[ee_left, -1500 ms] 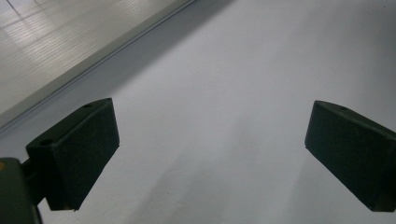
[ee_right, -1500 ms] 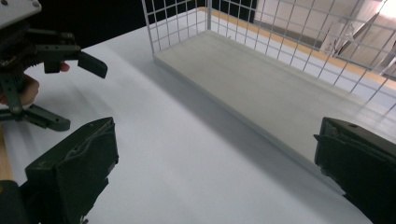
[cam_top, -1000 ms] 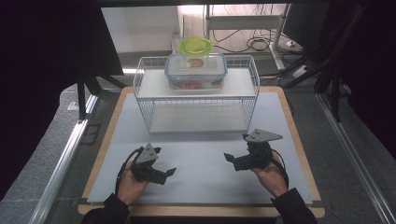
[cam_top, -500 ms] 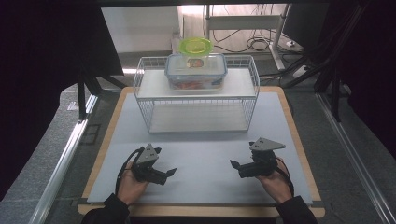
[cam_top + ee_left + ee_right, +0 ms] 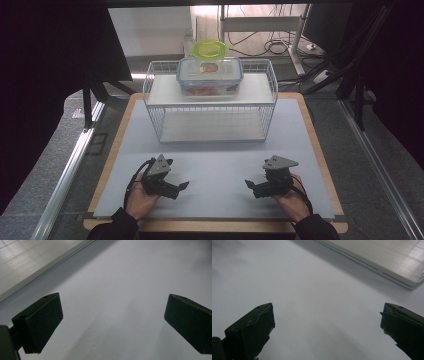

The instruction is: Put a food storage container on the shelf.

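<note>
Clear box [image 5: 210, 76] w/ reddish contents sits on rack [image 5: 210, 102] top, green bowl [image 5: 209, 49] behind it. L gripper [image 5: 183, 186] & R gripper [image 5: 248, 184] both spread, empty, low over mat [image 5: 215, 165], well apart from box.

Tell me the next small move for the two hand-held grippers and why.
Probably lift both forward toward the clear lidded container on top of the wire rack. The left hand-held gripper and right hand-held gripper rest low on the grey mat, jaws wide open and empty, apart from the rack, pointing inward at each other.
</note>
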